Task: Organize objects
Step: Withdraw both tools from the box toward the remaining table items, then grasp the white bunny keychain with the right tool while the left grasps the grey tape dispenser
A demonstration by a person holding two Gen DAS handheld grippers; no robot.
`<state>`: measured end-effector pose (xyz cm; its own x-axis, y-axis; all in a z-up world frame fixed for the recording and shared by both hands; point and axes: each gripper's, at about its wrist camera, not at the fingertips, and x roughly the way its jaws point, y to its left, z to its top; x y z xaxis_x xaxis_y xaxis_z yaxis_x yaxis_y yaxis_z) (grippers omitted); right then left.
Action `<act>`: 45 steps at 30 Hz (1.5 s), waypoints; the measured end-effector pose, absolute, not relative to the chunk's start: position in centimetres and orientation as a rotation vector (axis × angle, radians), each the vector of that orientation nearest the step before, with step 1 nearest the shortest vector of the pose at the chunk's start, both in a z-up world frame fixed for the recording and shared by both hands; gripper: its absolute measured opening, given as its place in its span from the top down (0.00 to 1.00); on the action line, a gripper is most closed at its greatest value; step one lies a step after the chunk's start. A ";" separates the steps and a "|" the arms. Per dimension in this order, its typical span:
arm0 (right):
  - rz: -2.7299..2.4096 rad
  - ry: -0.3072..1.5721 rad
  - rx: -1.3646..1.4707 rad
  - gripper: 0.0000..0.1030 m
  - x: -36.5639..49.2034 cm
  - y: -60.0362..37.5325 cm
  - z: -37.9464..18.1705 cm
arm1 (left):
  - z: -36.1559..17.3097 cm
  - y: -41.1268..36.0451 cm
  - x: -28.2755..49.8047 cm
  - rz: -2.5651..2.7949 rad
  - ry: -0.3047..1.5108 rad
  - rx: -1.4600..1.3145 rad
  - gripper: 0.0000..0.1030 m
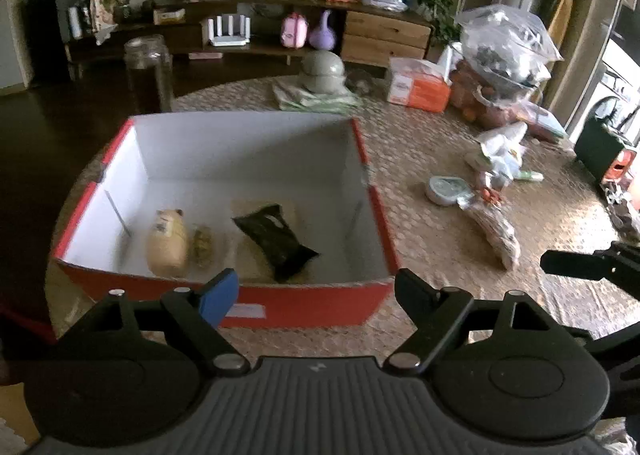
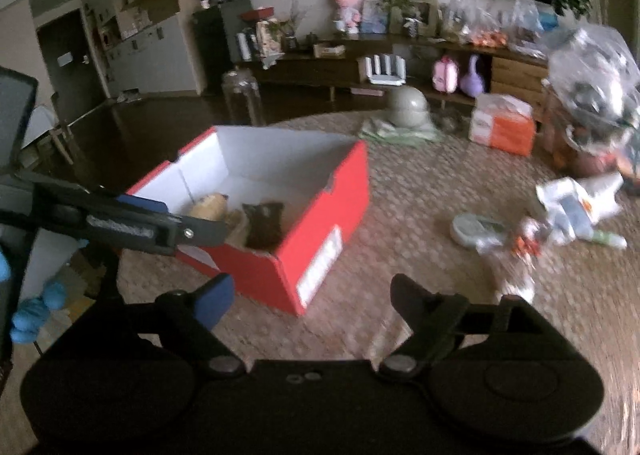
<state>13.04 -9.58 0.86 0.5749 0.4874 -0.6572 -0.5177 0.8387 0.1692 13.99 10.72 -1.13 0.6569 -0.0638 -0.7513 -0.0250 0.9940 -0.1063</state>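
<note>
A red cardboard box (image 1: 308, 305) with a white inside stands on the woven table mat. In it lie a tan pouch (image 1: 167, 241), a small greenish item (image 1: 203, 241) and a dark packet (image 1: 272, 239). My left gripper (image 1: 318, 287) hangs open just before the box's near wall, nothing between its fingers. In the right wrist view my right gripper (image 2: 308, 291) is open and empty, to the right of the box (image 2: 280, 271). Loose on the mat to the right lie a round pale container (image 2: 476, 229), white packets (image 2: 576, 207) and a long snack packet (image 1: 500, 231).
At the back of the table are a grey-green lidded pot (image 1: 323, 73) on folded cloth, an orange and white tissue pack (image 1: 418, 85), a full clear plastic bag (image 1: 504, 43) and a glass jar (image 1: 148, 71). A wooden sideboard (image 1: 384, 33) stands behind.
</note>
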 end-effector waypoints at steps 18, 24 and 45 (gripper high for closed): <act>0.381 0.783 -0.082 0.17 13.6 -20.8 -2.4 | -3.5 0.6 17.5 -0.191 0.874 -0.112 0.00; 0.369 0.772 -0.132 0.17 14.6 -21.9 -3.0 | -4.0 -1.9 19.5 -0.224 0.865 -0.103 0.00; 0.402 0.842 -0.128 0.19 21.4 -22.5 -7.1 | -7.4 -5.7 31.8 -0.167 0.954 0.017 0.00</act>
<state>21.41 -22.50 -7.06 0.5964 0.2947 -0.7466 -0.3949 0.9175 0.0467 31.80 -5.70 -7.38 0.5667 -0.1345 -0.8129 0.1495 0.9870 -0.0591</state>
